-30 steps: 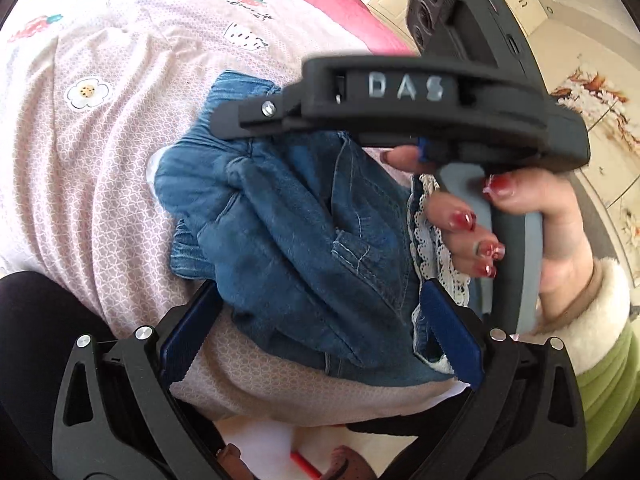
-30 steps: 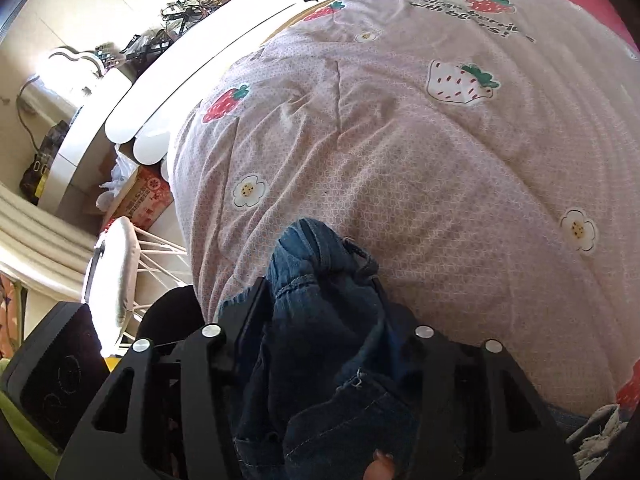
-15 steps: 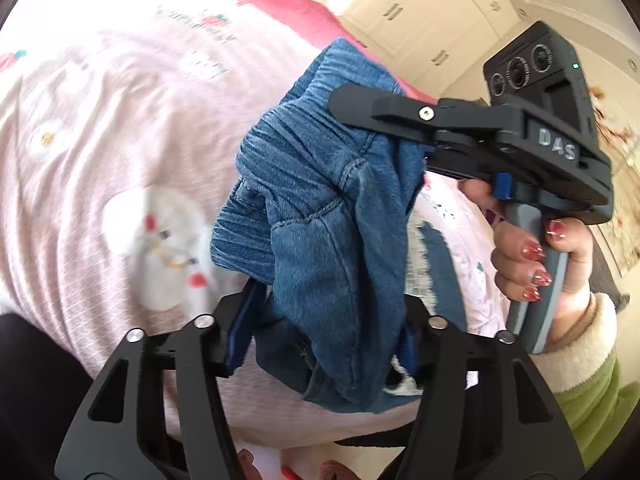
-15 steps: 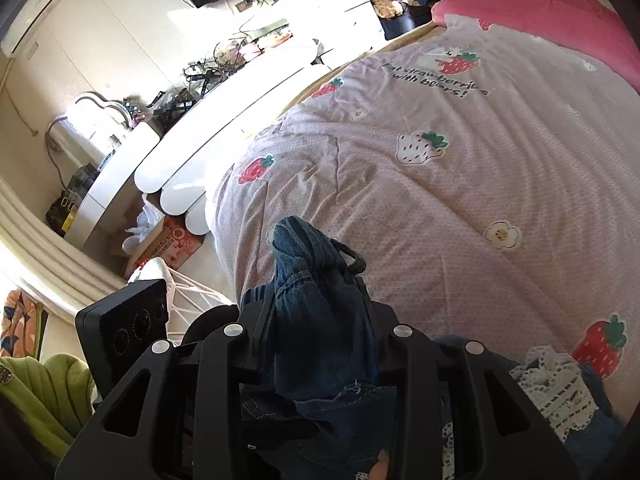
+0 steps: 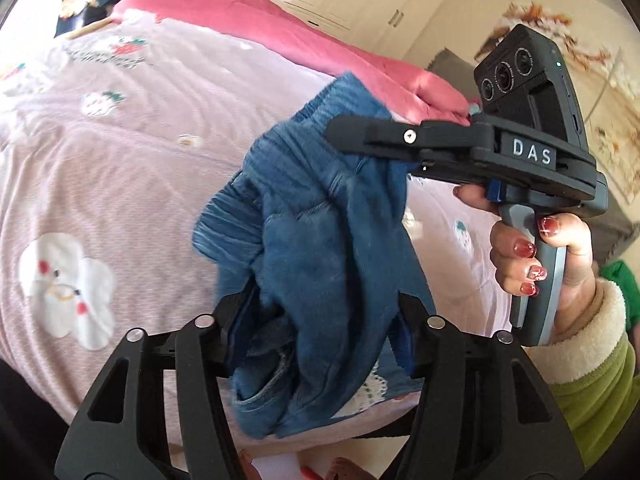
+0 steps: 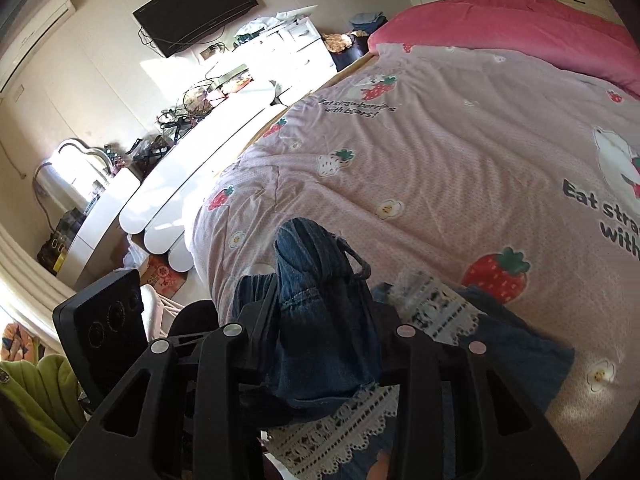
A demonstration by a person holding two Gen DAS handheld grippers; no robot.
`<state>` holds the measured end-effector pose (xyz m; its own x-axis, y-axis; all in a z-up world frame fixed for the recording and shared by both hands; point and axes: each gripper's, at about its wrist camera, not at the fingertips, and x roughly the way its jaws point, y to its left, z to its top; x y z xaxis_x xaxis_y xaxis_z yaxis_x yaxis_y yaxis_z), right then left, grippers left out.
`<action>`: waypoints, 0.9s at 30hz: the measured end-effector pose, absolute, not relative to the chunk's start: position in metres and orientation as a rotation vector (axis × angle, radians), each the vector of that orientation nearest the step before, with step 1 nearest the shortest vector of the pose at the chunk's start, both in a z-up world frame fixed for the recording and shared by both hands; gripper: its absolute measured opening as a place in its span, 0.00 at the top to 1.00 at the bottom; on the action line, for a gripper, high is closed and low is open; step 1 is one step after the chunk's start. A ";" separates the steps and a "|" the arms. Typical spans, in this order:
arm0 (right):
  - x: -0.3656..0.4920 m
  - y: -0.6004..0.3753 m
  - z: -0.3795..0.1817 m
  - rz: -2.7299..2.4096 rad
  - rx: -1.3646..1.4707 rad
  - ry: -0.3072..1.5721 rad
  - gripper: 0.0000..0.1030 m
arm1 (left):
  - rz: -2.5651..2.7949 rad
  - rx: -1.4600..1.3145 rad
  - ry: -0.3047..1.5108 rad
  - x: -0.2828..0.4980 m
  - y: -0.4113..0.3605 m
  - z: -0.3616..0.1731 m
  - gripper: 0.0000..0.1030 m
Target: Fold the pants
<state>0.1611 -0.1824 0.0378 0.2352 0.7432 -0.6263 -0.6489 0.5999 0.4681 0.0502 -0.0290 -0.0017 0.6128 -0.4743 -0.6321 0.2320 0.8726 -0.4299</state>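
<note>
Both grippers, left (image 5: pixel 320 320) and right (image 6: pixel 320 320), pinch the pants (image 5: pixel 320 240) tight, holding them bunched above the bed (image 5: pixel 120 180). She should pull them apart and lay them flat.

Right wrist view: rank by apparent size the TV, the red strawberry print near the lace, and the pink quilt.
1. Pink quilt, by far the largest.
2. TV.
3. Strawberry print.
The TV is far off and the print is near, so only apparent size holds.
</note>
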 end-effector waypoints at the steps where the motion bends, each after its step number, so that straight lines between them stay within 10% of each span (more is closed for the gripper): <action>1: 0.160 -0.190 0.034 0.950 0.127 0.929 0.66 | -0.417 -0.301 0.818 0.049 -0.038 -0.001 0.54; 27: 0.122 -0.305 -0.014 0.848 0.462 0.866 0.44 | -0.464 -0.081 0.875 0.039 -0.129 -0.008 0.39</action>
<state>0.1220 -0.3051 -0.0140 0.3624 0.8032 -0.4727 -0.4560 0.5952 0.6617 0.0394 -0.1289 -0.0077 0.5486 -0.4238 -0.7207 0.3589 0.8979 -0.2548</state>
